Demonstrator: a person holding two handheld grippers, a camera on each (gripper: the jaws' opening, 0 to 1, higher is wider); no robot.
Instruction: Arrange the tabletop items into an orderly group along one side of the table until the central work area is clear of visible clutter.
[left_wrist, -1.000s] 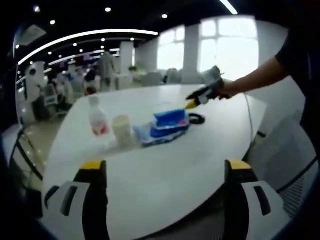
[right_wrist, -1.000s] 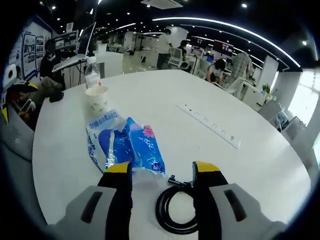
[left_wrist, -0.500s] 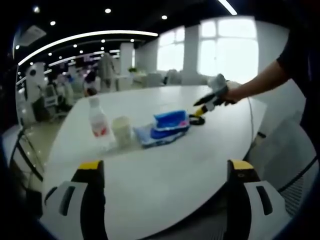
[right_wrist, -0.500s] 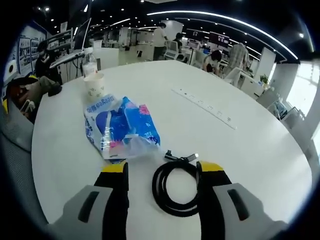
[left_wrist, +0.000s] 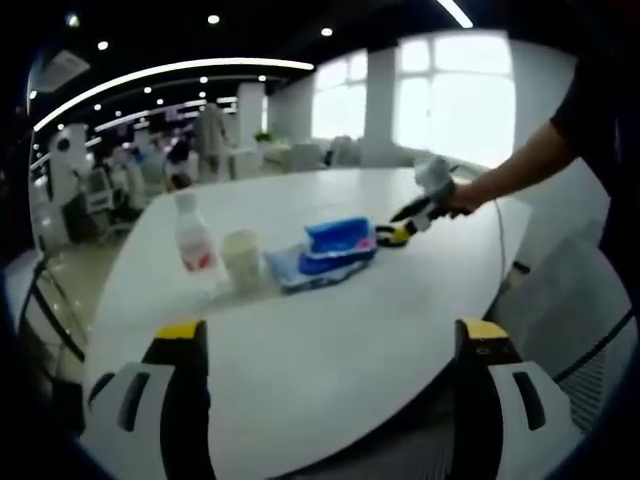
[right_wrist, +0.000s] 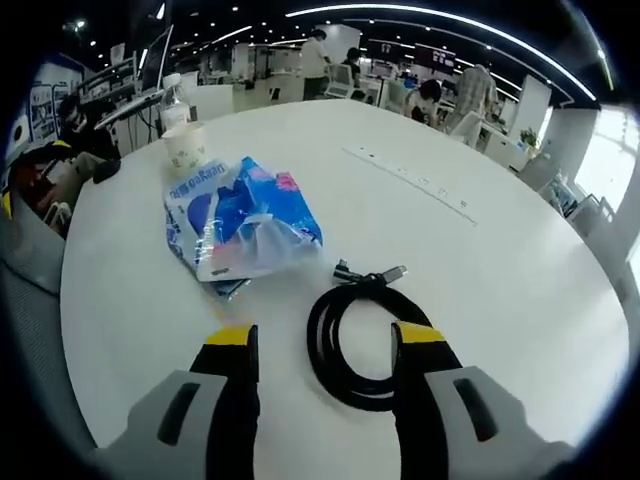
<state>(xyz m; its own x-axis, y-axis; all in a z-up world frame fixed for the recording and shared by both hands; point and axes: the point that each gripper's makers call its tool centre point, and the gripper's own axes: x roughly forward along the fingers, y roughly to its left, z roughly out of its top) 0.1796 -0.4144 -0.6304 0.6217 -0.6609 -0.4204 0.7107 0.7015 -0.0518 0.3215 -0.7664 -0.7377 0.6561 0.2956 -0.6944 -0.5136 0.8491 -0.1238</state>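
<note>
Both my grippers have their yellow-tipped jaws spread with nothing between them. My right gripper (right_wrist: 326, 345) hangs over the round white table (right_wrist: 500, 290), its jaws straddling the near part of a coiled black cable (right_wrist: 352, 335) that lies flat on the tabletop, the cable's plug ends pointing away from me; I cannot tell whether either jaw touches the coil. Just beyond the coil, to its left in the right gripper view, lies a crumpled blue and white plastic packet (right_wrist: 238, 222), close to the cable but apart from it. Farther along the same side stand a white paper cup (right_wrist: 185, 148) and, behind it, a clear plastic bottle (right_wrist: 174, 95) with a white cap. A long white power strip (right_wrist: 410, 183) lies set into the table toward the far right.

My left gripper (left_wrist: 330, 340) is held wide open over the near edge of the table (left_wrist: 330, 330), well back from everything. From the left gripper view the bottle (left_wrist: 195, 245), the cup (left_wrist: 241, 260) and the blue packet (left_wrist: 330, 250) stand in a row across the middle, and my right gripper (left_wrist: 400, 233) reaches in from the right, its tips down at the cable just beside the packet.
</note>
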